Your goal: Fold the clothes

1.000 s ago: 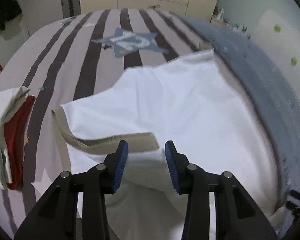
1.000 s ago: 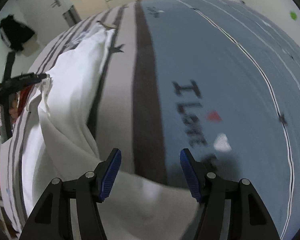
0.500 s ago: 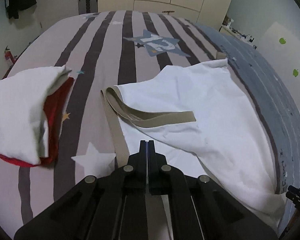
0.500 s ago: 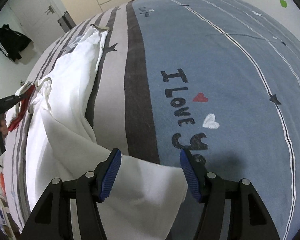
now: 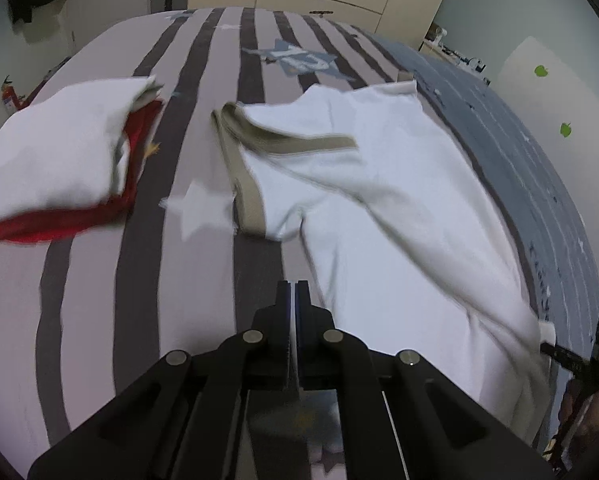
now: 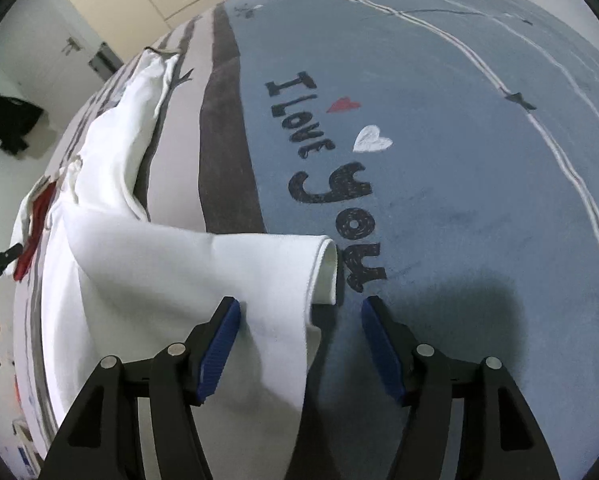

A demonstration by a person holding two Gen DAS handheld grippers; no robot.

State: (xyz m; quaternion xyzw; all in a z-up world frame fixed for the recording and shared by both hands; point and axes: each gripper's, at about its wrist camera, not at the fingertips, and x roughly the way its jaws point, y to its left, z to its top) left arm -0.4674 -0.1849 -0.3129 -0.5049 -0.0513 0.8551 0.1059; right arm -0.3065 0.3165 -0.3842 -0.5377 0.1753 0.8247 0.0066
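A white garment with tan trim is being spread across the striped bedspread, its far side reaching the blue half of the cover. The left gripper is being held just above the bed beside the garment's near edge, its jaws pressed fully together with nothing seen between them. The right gripper is being held over the garment's open sleeve end, its jaws being opened, with the white cloth lying between them, ungripped. A folded white and red pile is being left to the side.
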